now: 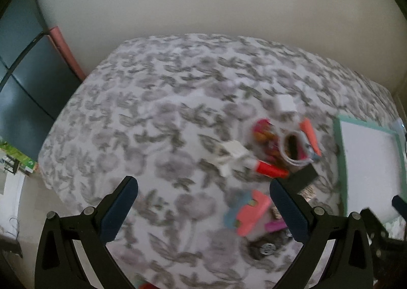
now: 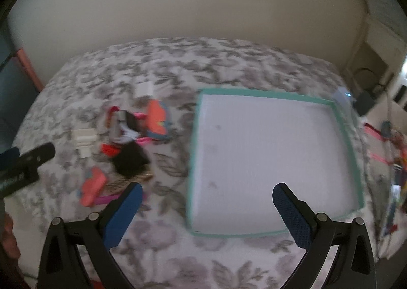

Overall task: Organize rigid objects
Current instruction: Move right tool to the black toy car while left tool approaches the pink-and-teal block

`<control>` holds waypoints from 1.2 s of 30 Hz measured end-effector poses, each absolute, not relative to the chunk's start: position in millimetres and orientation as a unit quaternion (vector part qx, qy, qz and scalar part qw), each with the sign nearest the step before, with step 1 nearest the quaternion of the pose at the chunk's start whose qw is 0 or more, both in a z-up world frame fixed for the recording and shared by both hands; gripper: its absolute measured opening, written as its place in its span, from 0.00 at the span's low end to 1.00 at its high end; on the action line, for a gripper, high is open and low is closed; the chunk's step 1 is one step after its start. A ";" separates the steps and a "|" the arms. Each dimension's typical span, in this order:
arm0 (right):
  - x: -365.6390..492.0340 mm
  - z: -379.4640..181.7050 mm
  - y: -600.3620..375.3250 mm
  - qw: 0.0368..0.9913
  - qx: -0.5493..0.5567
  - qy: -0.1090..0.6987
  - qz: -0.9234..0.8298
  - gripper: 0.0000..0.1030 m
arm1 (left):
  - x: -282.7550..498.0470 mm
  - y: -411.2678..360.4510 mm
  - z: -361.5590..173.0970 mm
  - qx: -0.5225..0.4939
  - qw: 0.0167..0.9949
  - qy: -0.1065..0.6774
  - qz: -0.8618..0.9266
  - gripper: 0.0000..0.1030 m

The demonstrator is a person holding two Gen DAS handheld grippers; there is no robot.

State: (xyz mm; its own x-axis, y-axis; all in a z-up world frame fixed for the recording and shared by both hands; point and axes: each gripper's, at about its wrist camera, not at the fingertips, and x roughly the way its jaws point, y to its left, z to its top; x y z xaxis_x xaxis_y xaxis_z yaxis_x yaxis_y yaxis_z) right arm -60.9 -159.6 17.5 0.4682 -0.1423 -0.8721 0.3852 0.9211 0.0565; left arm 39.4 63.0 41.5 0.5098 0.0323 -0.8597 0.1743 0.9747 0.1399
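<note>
Two grippers hang over a bed covered in a grey floral bedspread [image 1: 157, 121], and we see both with their jaws spread wide and nothing between the blue pads. Our left gripper [image 1: 203, 187] hovers above a bare stretch of the spread, with the scattered small objects just ahead and to its right. Our right gripper [image 2: 207, 192] hovers over the near edge of a shallow white tray with a teal rim [image 2: 343, 133]; the tray holds nothing we can make out and sits toward the right side of the bed.

Both views are blurred, so we can name only some of the clutter lying left of the tray. A white plastic block [image 1: 232, 152] lies nearest the middle of the bed, touching a red-and-white tube [image 1: 269, 169]. Beyond these we see a coiled white cable [image 1: 292, 149] beside an orange stick-like piece [image 1: 310, 136], and a small white cube [image 1: 285, 103] farther toward the wall. A flat black piece [image 1: 304, 177] lies close to the tray's left edge. Nearer us sits a coral-pink and blue toy [image 1: 251, 212], with a magenta piece [image 1: 274, 225] just beside it. At the left edge of the right wrist view, the other gripper's dark finger shows.
</note>
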 end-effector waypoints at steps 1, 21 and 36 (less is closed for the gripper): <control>-56.6 18.3 -155.8 0.848 0.131 0.495 -0.140 1.00 | 40.7 68.5 42.4 0.104 0.863 0.493 -0.041 1.00; -8.1 -64.2 -59.5 0.768 0.073 0.637 0.001 1.00 | 38.6 91.9 -44.3 0.064 0.802 0.586 -0.098 1.00; 4.0 -90.0 -30.2 0.762 0.053 0.646 0.007 1.00 | 41.0 83.7 -54.7 0.064 0.794 0.593 -0.113 1.00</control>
State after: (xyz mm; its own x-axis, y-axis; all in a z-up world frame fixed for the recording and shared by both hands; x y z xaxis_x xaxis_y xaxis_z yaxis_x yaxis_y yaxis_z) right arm 4.0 -30.2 -90.0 0.1665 0.0781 -0.9830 0.0578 0.9944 0.0888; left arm 41.0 83.7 -54.7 0.2703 -0.1029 -0.9573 0.2552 0.9664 -0.0319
